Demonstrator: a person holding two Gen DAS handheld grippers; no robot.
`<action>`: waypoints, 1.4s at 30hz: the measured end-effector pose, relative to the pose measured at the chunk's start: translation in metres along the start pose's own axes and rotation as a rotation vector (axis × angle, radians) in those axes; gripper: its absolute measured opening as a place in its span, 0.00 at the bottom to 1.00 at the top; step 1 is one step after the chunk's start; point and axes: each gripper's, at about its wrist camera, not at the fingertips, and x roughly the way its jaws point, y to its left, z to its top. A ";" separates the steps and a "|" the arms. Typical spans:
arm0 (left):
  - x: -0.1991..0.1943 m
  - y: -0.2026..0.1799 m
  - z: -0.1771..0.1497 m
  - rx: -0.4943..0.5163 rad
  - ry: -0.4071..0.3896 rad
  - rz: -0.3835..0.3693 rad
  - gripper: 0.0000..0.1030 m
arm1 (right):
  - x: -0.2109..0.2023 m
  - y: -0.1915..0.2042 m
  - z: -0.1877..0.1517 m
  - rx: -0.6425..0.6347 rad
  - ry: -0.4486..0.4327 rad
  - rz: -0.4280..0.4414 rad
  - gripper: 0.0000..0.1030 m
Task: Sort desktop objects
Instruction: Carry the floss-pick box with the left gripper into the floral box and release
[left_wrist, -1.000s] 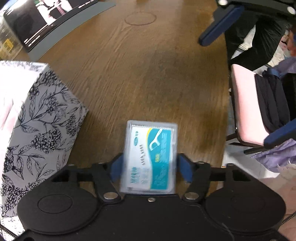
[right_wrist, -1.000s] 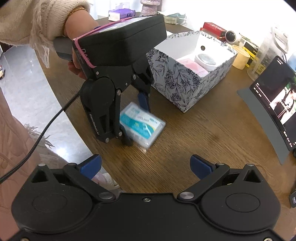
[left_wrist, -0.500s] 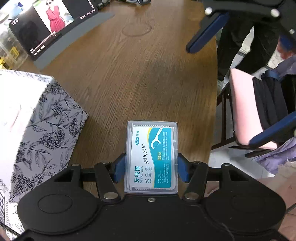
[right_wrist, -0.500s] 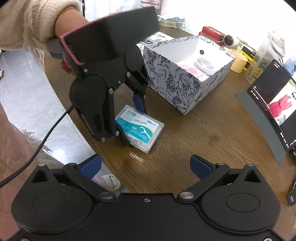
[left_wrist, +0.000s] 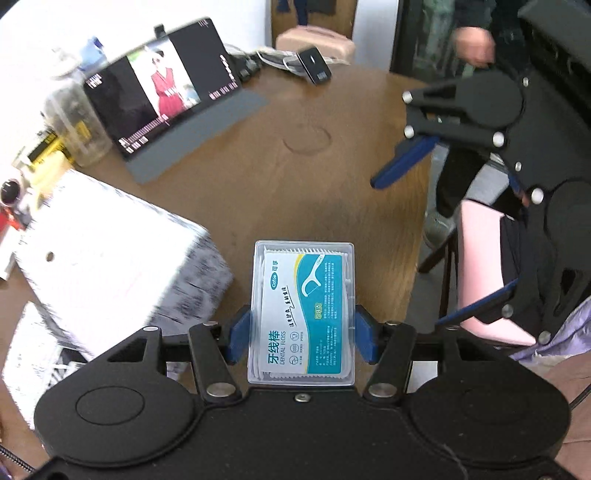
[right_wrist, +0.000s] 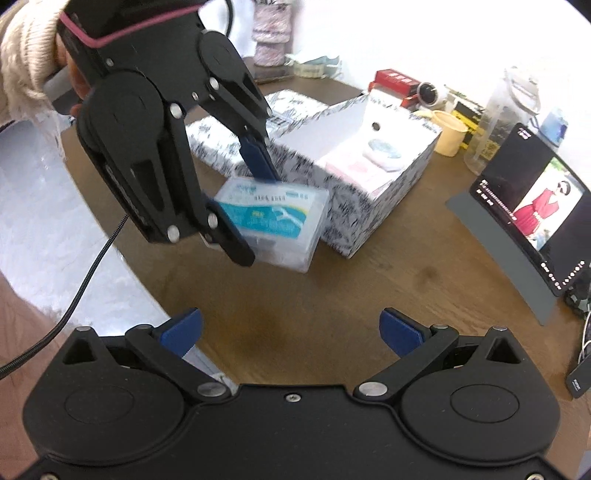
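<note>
A clear plastic box of dental floss picks with a teal label sits clamped between the blue pads of my left gripper, which is shut on it. In the right wrist view the same floss box hangs above the wooden table, held by the left gripper just in front of the floral-print storage box. That storage box is open and holds a pink item and a round white tin. My right gripper is open and holds nothing, low over the table's near edge.
A tablet playing video stands on a grey stand at the right. Behind the box are a yellow cup, a clear jar and red packets. A pink-seated chair stands past the table edge. A floral lid lies beside the box.
The left gripper has lifted the floss box off the table and carried it up toward the floral storage box. The right gripper has stayed open in place.
</note>
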 end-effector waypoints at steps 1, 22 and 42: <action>-0.006 0.004 0.003 -0.001 -0.008 0.008 0.54 | -0.002 -0.001 0.004 0.014 -0.010 -0.002 1.00; 0.004 0.135 0.038 0.042 0.028 0.073 0.54 | 0.025 -0.050 0.085 0.338 -0.069 -0.035 1.00; 0.110 0.165 0.029 0.225 0.276 -0.145 0.54 | 0.081 -0.060 0.096 0.524 0.024 -0.045 1.00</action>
